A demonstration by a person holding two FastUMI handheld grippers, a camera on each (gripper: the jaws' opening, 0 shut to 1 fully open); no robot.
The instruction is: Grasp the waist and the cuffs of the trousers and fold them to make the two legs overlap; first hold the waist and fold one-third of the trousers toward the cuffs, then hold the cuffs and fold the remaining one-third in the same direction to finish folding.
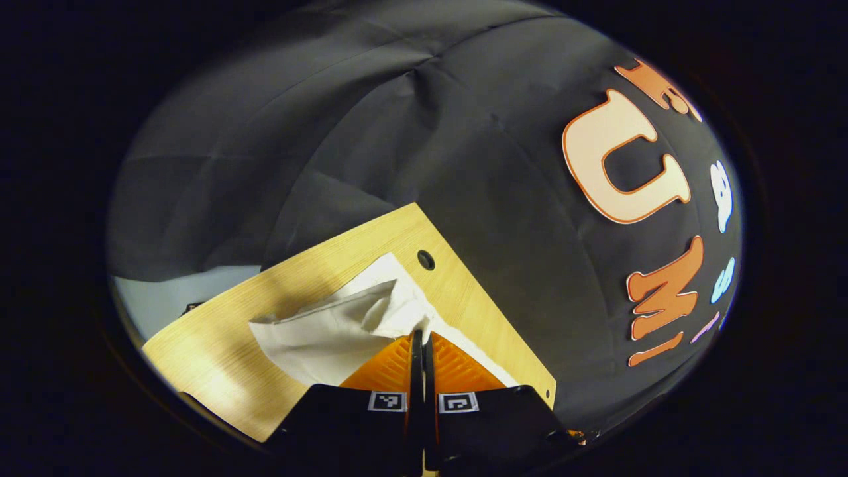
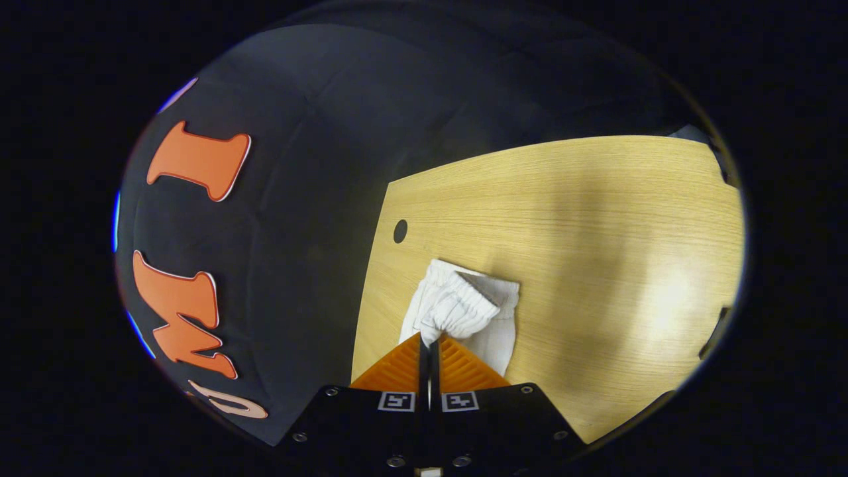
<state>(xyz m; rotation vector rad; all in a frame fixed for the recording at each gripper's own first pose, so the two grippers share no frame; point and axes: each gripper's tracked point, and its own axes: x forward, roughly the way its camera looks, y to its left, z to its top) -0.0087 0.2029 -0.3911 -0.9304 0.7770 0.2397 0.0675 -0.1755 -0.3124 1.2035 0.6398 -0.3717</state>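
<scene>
White trousers [image 1: 331, 328] lie on a light wooden table [image 1: 218, 338]. In the left gripper view my left gripper [image 1: 420, 334] is shut on a raised fold of the white cloth, which drapes away to the left. In the right gripper view my right gripper [image 2: 429, 341] is shut on the gathered elastic waist of the trousers [image 2: 464, 301], lifted a little off the table [image 2: 596, 218]. The rest of the garment is hidden below each gripper's body.
A round cable hole [image 1: 426, 260] sits near the table's corner; in the right gripper view the hole [image 2: 400, 230] lies close to the table's left edge. Black cloth walls surround the table. Bare wood stretches to the right in the right gripper view.
</scene>
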